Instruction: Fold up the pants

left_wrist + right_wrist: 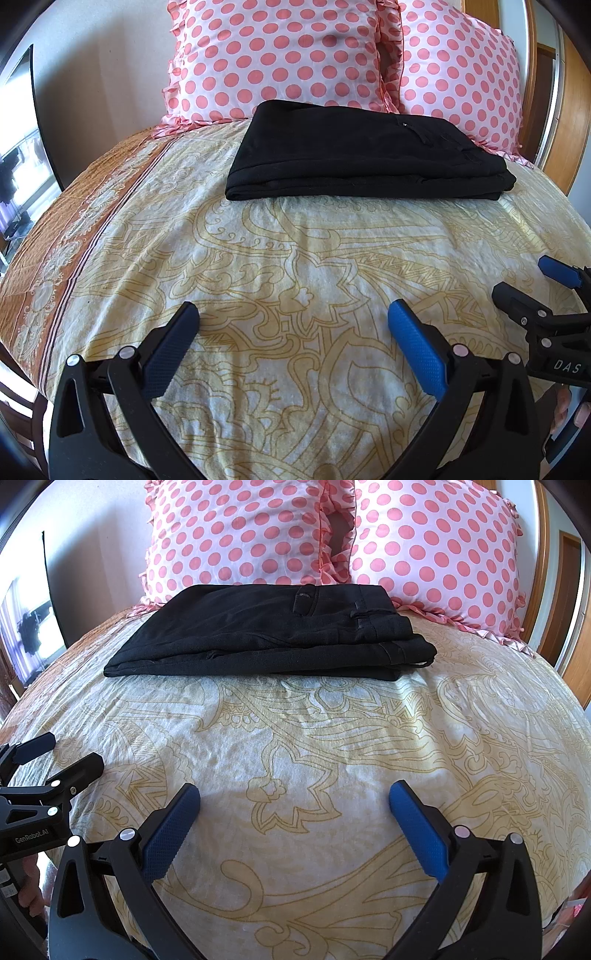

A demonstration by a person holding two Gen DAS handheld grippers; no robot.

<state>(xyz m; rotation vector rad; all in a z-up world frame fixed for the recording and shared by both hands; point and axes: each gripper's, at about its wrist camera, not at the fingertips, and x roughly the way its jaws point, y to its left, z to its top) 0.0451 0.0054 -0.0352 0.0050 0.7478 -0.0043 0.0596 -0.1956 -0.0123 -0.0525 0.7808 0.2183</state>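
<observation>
Black pants [362, 155] lie folded into a flat rectangular stack on the bed, just in front of the pillows; they also show in the right wrist view [266, 631], waistband to the right. My left gripper [293, 314] is open and empty, hovering over the bedspread well short of the pants. My right gripper [294, 794] is open and empty too, side by side with the left. The right gripper shows at the right edge of the left wrist view [532, 284], and the left gripper at the left edge of the right wrist view [62, 753].
Two pink polka-dot pillows [280, 55] [436, 550] stand against the headboard behind the pants. The yellow patterned bedspread [295, 251] has an orange border on the left [74, 229]. A wooden door frame [569, 627] is at right.
</observation>
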